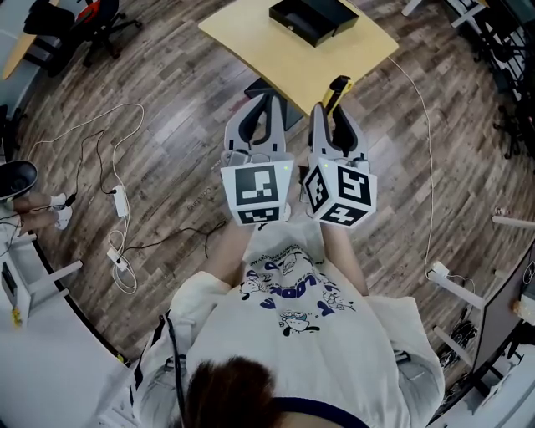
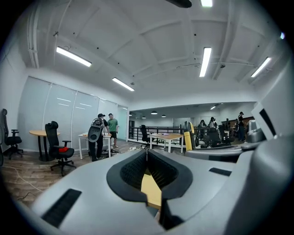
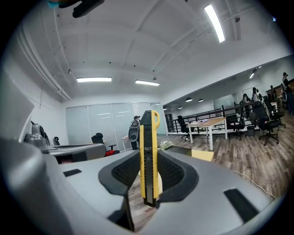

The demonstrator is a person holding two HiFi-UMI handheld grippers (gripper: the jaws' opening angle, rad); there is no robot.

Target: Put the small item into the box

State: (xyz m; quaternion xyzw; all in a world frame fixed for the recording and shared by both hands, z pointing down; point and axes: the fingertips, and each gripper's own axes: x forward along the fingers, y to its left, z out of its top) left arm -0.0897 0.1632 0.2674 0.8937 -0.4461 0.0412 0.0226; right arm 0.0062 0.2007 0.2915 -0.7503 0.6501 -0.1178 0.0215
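A black open box (image 1: 313, 18) lies on the light wooden table (image 1: 267, 50) ahead of me. My right gripper (image 1: 331, 109) is shut on a yellow and black utility knife (image 1: 337, 90). In the right gripper view the knife (image 3: 148, 156) stands upright between the pads, its top end sticking out above them. My left gripper (image 1: 267, 104) is just to the left of the right one, shut with nothing in it. In the left gripper view its tips (image 2: 147, 153) meet, and the table's yellow top (image 2: 151, 188) shows through the gap behind them. Both grippers point level toward the table's near corner.
Cables and a power strip (image 1: 119, 201) lie on the wood floor at left, and a thin cord (image 1: 428, 167) runs along the right. A black office chair (image 1: 100, 21) stands at the far left. Two people (image 2: 103, 135) stand by a white desk in the distance.
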